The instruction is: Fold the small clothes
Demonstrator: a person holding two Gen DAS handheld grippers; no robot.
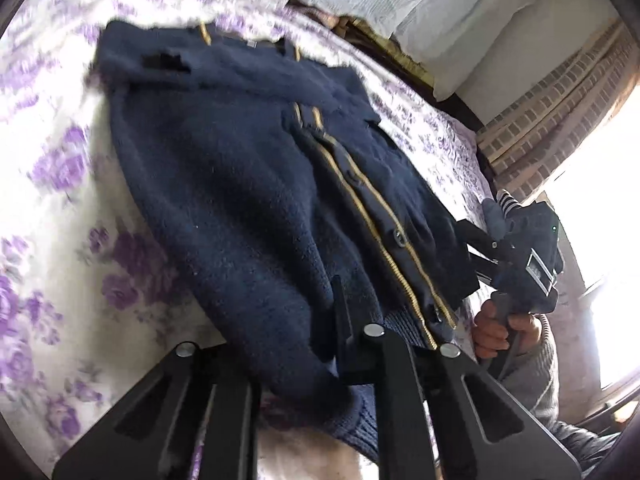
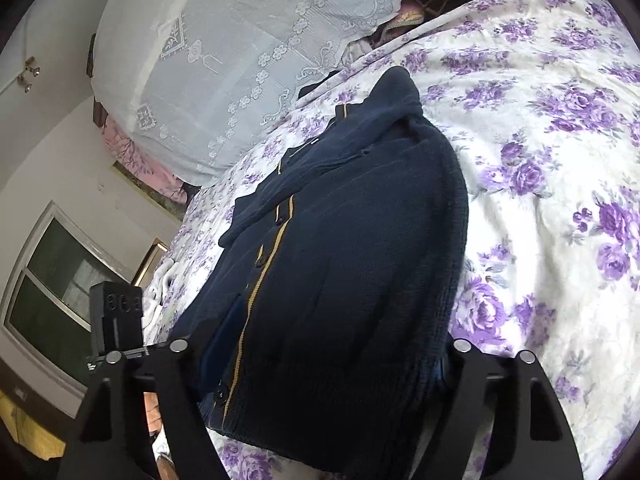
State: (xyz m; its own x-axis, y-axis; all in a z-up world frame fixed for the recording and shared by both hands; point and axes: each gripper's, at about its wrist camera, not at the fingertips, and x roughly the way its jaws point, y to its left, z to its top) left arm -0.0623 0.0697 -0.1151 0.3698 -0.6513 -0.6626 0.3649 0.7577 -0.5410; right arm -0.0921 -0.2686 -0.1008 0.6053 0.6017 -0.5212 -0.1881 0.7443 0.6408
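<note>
Claw left (image 1: 340,360) clamped on cardigan (image 1: 248,184) hem to lift | claw right (image 2: 320,364) apart, straddling hem | bed (image 2: 540,160) supports my fold

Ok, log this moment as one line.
task: fold small clothes | navy cardigan on floral bedspread | left tool: shut on hem | right tool: open, straddling hem
</note>
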